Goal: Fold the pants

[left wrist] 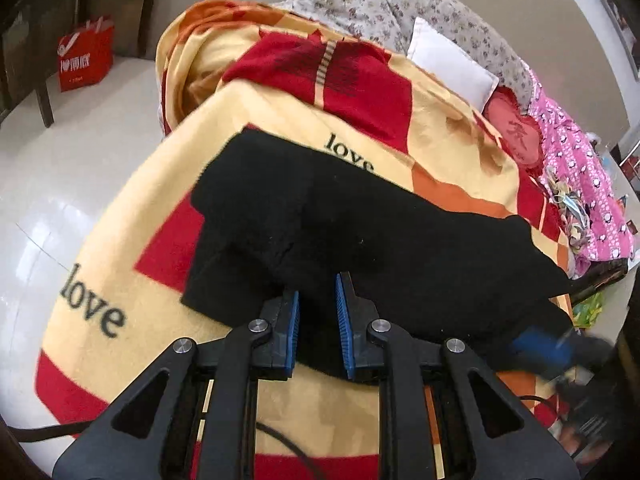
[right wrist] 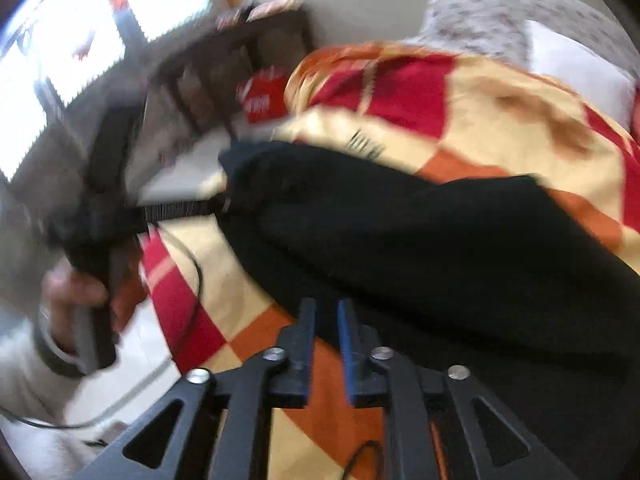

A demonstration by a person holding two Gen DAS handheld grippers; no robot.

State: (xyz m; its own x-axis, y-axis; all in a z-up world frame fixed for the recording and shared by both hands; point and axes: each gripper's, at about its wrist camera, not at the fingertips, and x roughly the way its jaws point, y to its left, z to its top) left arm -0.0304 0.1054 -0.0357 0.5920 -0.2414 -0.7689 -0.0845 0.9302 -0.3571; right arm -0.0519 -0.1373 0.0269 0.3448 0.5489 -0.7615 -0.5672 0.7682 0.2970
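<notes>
Here the black pants [left wrist: 360, 240] lie half-folded on the "love" blanket [left wrist: 120, 240] covering the bed, the left claw [left wrist: 318, 300] pinching a hem, presumably to carry it over, while the right claw [right wrist: 326, 320] hovers narrowly parted, holding nothing.

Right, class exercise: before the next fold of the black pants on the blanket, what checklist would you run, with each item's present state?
1. Left gripper clamps the black pants: ok, fabric fills the gap between its pads.
2. Right gripper holds the pants: not ok, the blanket shows between its fingers.
3. Pants lie flat: not ok, they are bunched and raised at the left gripper.
4. Cable clear of the pants: ok, it lies on the blanket beside them.
5. Right wrist view sharp: not ok, it is blurred.
</notes>
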